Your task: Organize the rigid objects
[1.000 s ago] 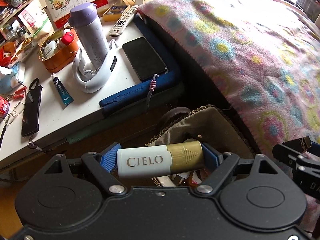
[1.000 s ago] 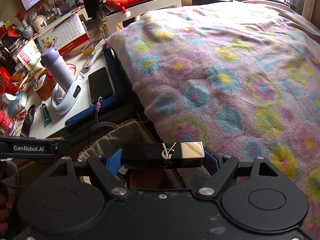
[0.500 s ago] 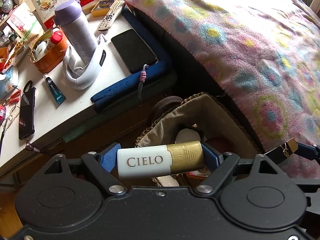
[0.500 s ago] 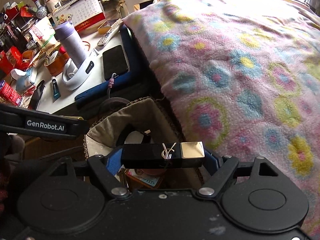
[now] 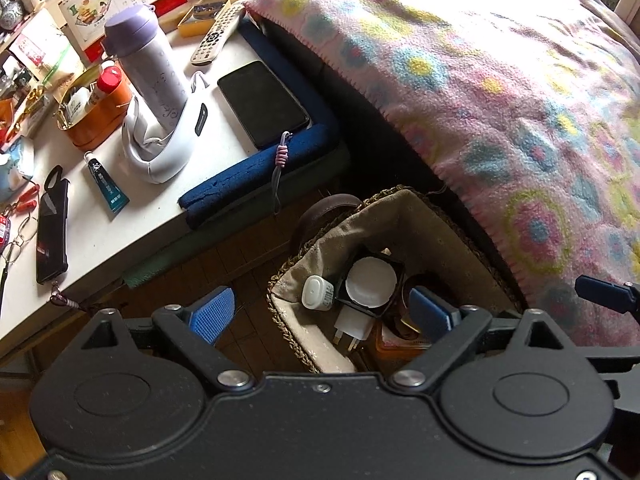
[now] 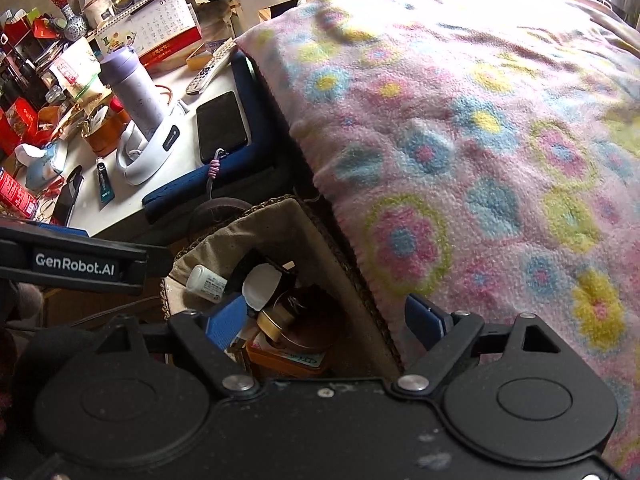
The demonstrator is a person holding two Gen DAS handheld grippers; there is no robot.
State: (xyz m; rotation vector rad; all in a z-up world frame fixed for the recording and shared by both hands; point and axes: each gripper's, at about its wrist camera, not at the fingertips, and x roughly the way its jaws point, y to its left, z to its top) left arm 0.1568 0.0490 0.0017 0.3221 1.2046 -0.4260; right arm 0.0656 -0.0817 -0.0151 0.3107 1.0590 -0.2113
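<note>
- A fabric-lined woven basket point(image 5: 404, 216) is seen on the floor, wedged between the tabletop's near corner and the blanket-covered bed point(image 5: 500, 92).
- Inside the basket, a small white bottle point(image 5: 318, 293) lies against the left wall, just beside a white round lid in a black box point(image 5: 371, 282); a white plug point(image 5: 354, 325) is seen below them.
- A brown round tin point(image 6: 308, 330) with a gold rim rests on an orange box point(image 6: 288, 358) in the basket's near part.
- The left gripper point(image 5: 320, 312) is held over the basket, its jaws spread after just opening, with nothing between the blue pads.
- The right gripper point(image 6: 326, 320) is held over the same basket, its jaws likewise just opened and spread, nothing being gripped.
- On the tabletop point(image 5: 100, 232), a purple bottle point(image 5: 146, 66) stands in a white holder; a black phone point(image 5: 262, 104) lies at the padded right edge, and a remote control point(image 5: 218, 34) near the far edge.
</note>
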